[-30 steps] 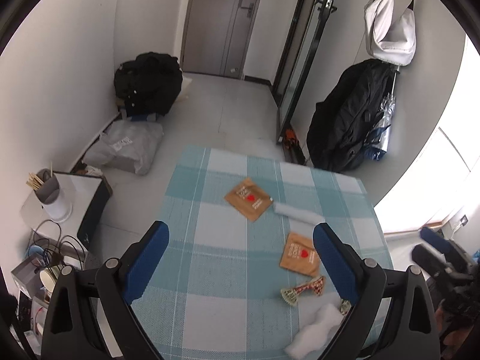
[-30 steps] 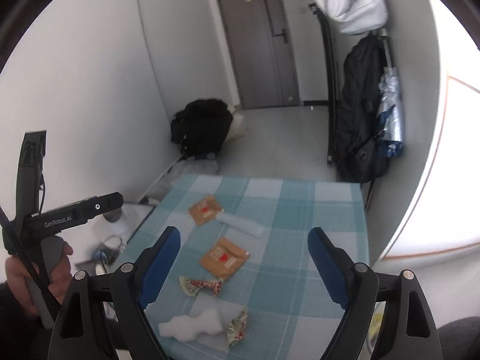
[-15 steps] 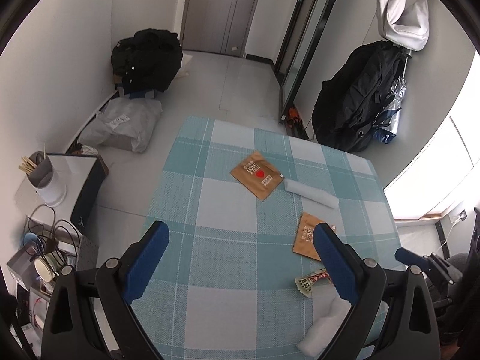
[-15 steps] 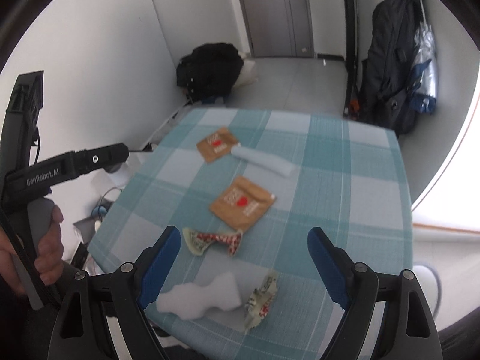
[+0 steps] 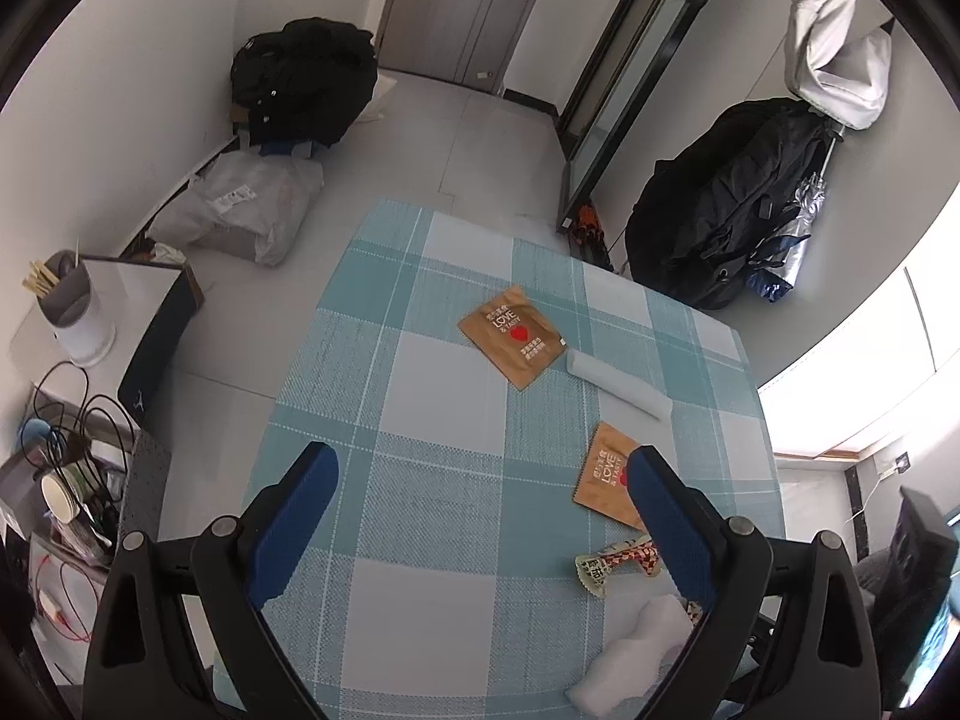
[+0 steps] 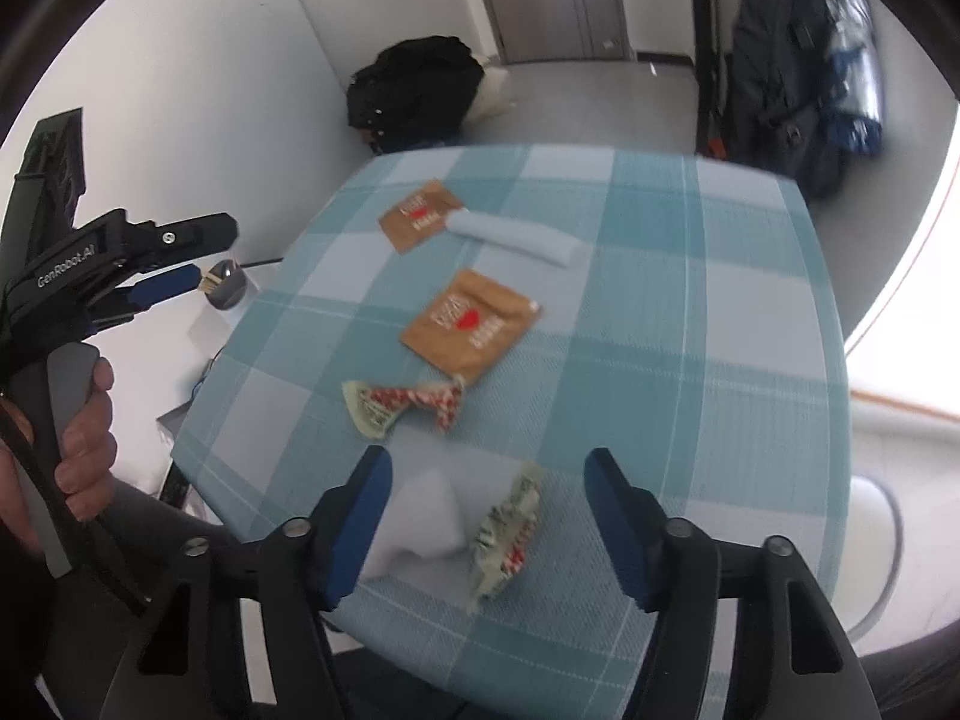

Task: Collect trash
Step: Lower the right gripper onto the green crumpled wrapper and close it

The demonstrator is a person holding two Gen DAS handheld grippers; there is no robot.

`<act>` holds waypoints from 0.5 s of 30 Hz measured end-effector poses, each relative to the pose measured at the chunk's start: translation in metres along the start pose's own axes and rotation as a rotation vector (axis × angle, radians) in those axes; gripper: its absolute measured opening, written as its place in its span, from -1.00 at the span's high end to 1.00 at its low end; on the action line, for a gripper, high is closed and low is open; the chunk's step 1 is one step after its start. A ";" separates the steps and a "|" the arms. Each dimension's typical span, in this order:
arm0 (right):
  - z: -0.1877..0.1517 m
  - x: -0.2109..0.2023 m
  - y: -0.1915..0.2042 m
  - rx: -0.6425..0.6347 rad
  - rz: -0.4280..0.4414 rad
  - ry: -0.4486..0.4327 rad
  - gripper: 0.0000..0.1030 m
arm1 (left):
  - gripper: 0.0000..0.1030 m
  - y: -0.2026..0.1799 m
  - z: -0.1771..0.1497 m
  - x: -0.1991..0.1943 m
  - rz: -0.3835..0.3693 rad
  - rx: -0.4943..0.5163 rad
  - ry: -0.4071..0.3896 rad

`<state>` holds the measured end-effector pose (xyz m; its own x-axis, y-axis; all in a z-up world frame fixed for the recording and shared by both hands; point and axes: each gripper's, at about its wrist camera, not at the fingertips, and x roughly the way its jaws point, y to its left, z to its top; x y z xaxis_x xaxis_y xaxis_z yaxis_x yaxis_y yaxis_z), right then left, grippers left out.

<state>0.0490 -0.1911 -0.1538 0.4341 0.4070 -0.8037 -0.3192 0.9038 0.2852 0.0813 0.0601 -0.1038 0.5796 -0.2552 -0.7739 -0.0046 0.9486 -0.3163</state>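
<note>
Checked table (image 6: 690, 252) now much larger and lower in the right view than a second ago, blurred with motion: right tongs (image 6: 487, 483) dropped toward the near edge, prongs spread wide, nothing between. Left tongs (image 5: 480, 498) likewise spread and empty, tipped to look more steeply down over the left half. Two brown packets (image 6: 471, 327) mid-table and far (image 6: 420, 213), white roll (image 6: 516, 237) just right of the far one. Nearer, white wad (image 6: 420, 531), red-patterned wrapper (image 6: 402, 402), and crumpled wrapper (image 6: 507, 537) (probably the first target) framed by the right prongs. All trash still uncollected.
</note>
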 end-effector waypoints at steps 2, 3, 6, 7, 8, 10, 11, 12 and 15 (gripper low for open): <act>-0.002 0.003 -0.006 0.027 0.006 0.023 -0.03 | -0.85 0.000 0.000 0.000 -0.005 -0.006 0.001; -0.003 0.005 -0.008 0.040 0.015 0.030 0.06 | -0.85 -0.001 0.001 0.000 -0.006 -0.008 0.001; -0.004 0.008 -0.014 0.081 0.058 0.057 0.26 | -0.85 -0.002 0.001 0.001 -0.002 -0.001 0.004; -0.004 0.008 -0.014 0.085 0.061 0.059 0.27 | -0.85 -0.003 0.001 0.002 0.001 0.002 0.005; -0.004 0.009 -0.014 0.085 0.065 0.062 0.29 | -0.85 -0.003 0.001 0.003 0.002 0.004 0.007; -0.004 0.011 -0.013 0.082 0.051 0.067 0.52 | -0.85 -0.003 0.000 0.004 0.005 0.004 0.012; -0.004 0.013 -0.013 0.081 0.044 0.073 0.56 | -0.85 -0.003 0.000 0.005 0.005 0.003 0.014; -0.005 0.015 -0.014 0.088 0.044 0.083 0.59 | -0.85 -0.003 0.000 0.005 0.004 0.002 0.017; -0.006 0.018 -0.017 0.108 0.053 0.095 0.73 | -0.85 -0.002 -0.001 0.007 0.005 -0.001 0.025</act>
<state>0.0576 -0.2000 -0.1762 0.3354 0.4445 -0.8306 -0.2444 0.8926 0.3789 0.0847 0.0563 -0.1087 0.5590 -0.2553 -0.7889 -0.0085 0.9496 -0.3134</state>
